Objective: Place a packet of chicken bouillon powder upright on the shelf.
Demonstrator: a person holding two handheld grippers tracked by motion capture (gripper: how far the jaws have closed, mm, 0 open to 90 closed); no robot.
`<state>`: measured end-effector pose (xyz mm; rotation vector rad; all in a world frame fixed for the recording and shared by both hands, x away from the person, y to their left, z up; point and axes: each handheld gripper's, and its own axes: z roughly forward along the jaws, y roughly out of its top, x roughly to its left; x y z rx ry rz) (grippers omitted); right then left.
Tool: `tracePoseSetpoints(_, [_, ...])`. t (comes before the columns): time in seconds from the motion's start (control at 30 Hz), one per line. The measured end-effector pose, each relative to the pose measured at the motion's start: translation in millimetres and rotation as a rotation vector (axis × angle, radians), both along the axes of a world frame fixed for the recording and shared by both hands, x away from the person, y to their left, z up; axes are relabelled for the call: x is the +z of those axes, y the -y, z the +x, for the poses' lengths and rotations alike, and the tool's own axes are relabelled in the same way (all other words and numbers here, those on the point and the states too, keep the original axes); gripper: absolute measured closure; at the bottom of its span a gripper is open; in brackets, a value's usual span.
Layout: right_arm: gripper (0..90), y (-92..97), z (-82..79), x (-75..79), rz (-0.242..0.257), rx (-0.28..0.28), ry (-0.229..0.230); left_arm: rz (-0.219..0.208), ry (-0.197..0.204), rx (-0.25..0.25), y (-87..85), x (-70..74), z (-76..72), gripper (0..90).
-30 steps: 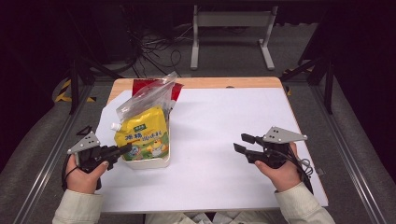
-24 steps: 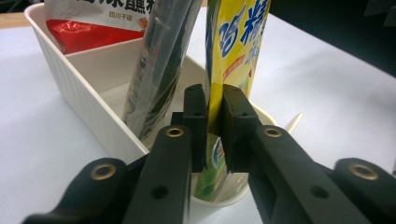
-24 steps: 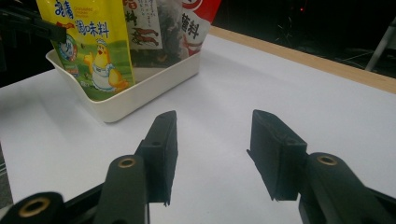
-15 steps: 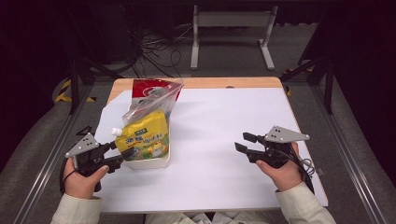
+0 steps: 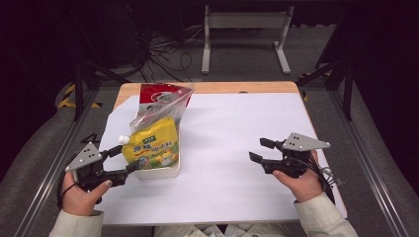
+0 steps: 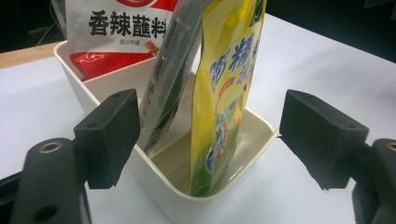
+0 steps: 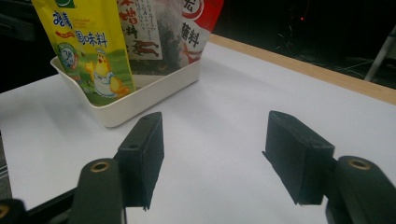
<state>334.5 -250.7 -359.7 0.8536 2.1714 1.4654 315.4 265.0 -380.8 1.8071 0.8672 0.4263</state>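
Observation:
A white tray (image 5: 165, 173) at the table's left holds three upright packets: a yellow spouted pouch (image 5: 150, 145) in front, a clear bag of dark contents (image 5: 159, 106) behind it, and a red packet (image 5: 158, 93) at the back. My left gripper (image 5: 126, 160) sits just left of the tray's near corner. Its jaws have just been opening and stand open. In the left gripper view (image 6: 208, 135) they frame the tray (image 6: 163, 184) and the yellow pouch (image 6: 224, 84) without touching either. My right gripper (image 5: 257, 150) rests at the right, its jaws opening further with nothing between them (image 7: 215, 149).
White paper (image 5: 232, 133) covers the tabletop, and a wooden strip (image 5: 222, 87) shows along the far edge. A metal stand (image 5: 244, 19) and cables lie on the floor beyond the table. The right gripper view shows the tray (image 7: 140, 100) off to its left.
The left gripper's jaws went from shut to wide open beside the tray, and the hand shifted slightly. The right gripper's jaws spread a little wider, staying in place.

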Motion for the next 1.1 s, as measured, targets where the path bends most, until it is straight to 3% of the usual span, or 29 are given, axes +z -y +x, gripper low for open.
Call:
tracePoseSetpoints(0.53, [32.5,29.8,-6.4,3.1,0.02,-0.05,0.02,0.006,-0.027,0.025,-11.9,-12.3,-8.5,19.7])
tracePoseSetpoints(1.1, [28.2,64.0,-16.5,-13.6,0.028,-0.098,0.017,0.017,-0.08,0.014,-20.5,-42.4,-7.0,18.5])
